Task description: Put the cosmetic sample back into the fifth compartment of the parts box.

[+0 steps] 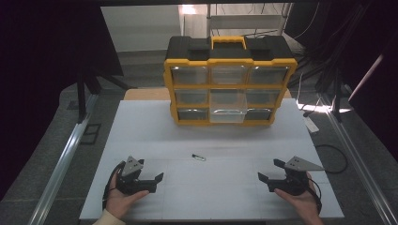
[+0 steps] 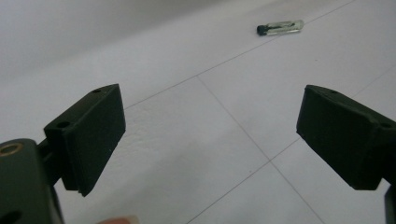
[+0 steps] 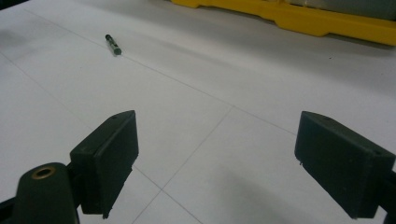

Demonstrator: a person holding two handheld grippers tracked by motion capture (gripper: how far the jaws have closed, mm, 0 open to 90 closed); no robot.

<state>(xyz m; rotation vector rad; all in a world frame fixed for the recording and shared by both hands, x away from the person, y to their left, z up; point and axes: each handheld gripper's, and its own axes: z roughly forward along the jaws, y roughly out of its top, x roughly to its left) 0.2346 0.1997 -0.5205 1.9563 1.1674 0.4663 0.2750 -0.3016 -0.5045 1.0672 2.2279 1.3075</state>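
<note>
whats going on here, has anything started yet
Nothing is being handled yet. A person holds the left hand-held gripper and the right hand-held gripper low over the white table, both open and empty. A small vial lies on the table between and ahead of them. At the far edge stands a yellow organizer with one clear drawer pulled out.

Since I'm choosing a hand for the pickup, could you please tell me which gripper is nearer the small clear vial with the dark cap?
Left. The left gripper sits near-left of the vial; the right gripper sits farther off, near-right.
</note>
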